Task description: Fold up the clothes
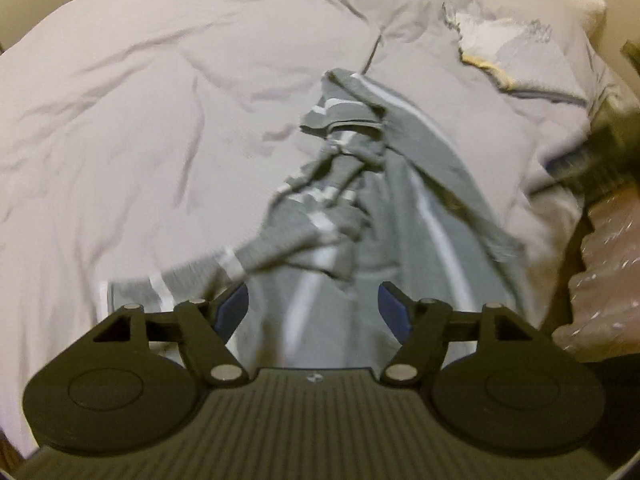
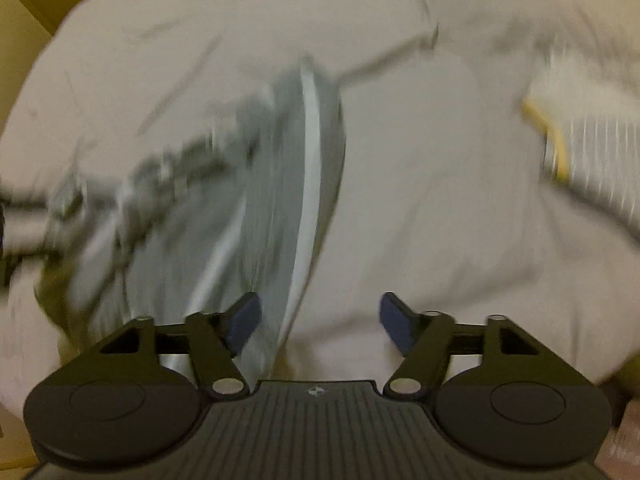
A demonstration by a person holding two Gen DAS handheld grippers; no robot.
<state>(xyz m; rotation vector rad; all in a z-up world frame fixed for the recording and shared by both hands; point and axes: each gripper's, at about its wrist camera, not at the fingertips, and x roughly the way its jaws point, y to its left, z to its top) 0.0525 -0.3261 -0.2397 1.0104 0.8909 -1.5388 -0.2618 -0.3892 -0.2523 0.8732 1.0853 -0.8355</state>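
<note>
A grey garment with white stripes (image 1: 360, 200) lies crumpled on a pale bedsheet (image 1: 140, 120), stretching from the middle of the left wrist view down under my left gripper (image 1: 314, 304). That gripper hovers open over the garment's near end, nothing between its blue pads (image 1: 234, 308). In the blurred right wrist view the same grey garment (image 2: 280, 200) lies left of centre. My right gripper (image 2: 320, 320) is open above the sheet at the garment's right edge, and its left pad (image 2: 244, 320) overlaps the cloth.
A white cloth with a yellow trim (image 1: 492, 44) lies at the far right of the bed and shows as the white cloth (image 2: 580, 140) in the right wrist view. A dark blurred shape (image 1: 600, 152) and crinkled plastic (image 1: 600, 280) sit past the bed's right edge.
</note>
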